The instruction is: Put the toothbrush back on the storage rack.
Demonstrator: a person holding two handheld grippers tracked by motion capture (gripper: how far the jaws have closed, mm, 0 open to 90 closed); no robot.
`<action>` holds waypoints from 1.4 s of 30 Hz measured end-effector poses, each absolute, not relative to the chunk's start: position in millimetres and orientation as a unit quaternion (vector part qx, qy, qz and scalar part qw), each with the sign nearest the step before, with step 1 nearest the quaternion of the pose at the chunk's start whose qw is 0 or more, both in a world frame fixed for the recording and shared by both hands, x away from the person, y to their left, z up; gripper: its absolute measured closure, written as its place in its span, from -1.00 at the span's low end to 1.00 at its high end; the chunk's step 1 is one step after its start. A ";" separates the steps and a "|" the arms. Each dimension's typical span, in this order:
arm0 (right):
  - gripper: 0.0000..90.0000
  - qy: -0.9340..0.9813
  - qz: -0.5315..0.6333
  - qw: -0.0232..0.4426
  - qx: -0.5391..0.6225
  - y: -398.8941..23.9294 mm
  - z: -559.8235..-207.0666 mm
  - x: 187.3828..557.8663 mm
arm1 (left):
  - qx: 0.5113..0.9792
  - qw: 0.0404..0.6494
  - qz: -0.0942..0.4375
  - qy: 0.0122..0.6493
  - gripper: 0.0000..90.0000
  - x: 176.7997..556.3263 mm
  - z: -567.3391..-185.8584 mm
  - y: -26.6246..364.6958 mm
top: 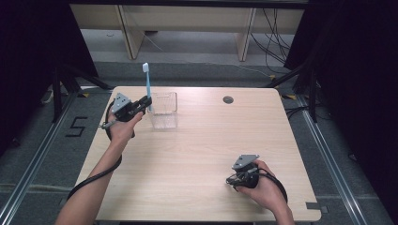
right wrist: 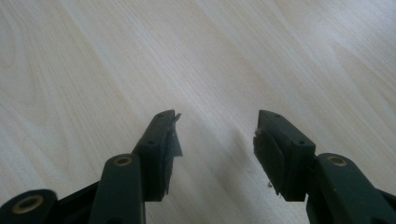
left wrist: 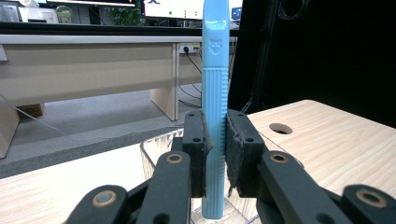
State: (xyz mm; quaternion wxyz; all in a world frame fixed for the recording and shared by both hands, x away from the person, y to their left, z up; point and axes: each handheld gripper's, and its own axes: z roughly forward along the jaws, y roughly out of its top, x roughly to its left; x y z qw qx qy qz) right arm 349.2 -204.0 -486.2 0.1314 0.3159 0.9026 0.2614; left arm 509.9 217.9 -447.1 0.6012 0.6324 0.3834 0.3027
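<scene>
- Nearest the person, the right gripper (top: 234, 179) rests low over the bare front-right part of the table (top: 202, 154); its own view shows the jaws standing wide apart with nothing between them, only wood grain beneath.
- Farther out at the left, the left gripper (top: 146, 102) is clamped on a blue toothbrush (left wrist: 214, 116). Its pads (left wrist: 201, 149) press the ribbed handle from both sides.
- The toothbrush stands upright, long axis vertical, white head up in the high view.
- Its lower end hangs at the near-left edge of the clear plastic container (top: 164, 110), which sits on the back-left part of the table, just beside the left gripper.
- The coming move looks like a straight lowering into that container, so what matters is whether the handle's tip is inside the rim. The left gripper view suggests it is, over the clear base.
- The left hand is the nearer one by far; the right is well apart.
- Hard to tell: whether the tip touches the bottom, since the jaws cover it partly. The brush head is cut off at the top of the left gripper view.
</scene>
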 end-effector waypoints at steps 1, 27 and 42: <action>0.09 0.902 0.262 0.131 0.316 -204.0 -486.1 349.2 | 0.633 0.600 0.304 0.383 0.74 509.8 -447.1 217.8; 0.08 0.905 0.256 0.123 0.316 -203.9 -485.5 348.3 | 0.642 0.587 0.305 0.388 0.73 507.2 -454.4 220.0; 0.08 0.907 0.256 0.125 0.311 -204.2 -486.1 349.1 | 0.654 0.572 0.308 0.387 0.73 503.0 -458.5 219.2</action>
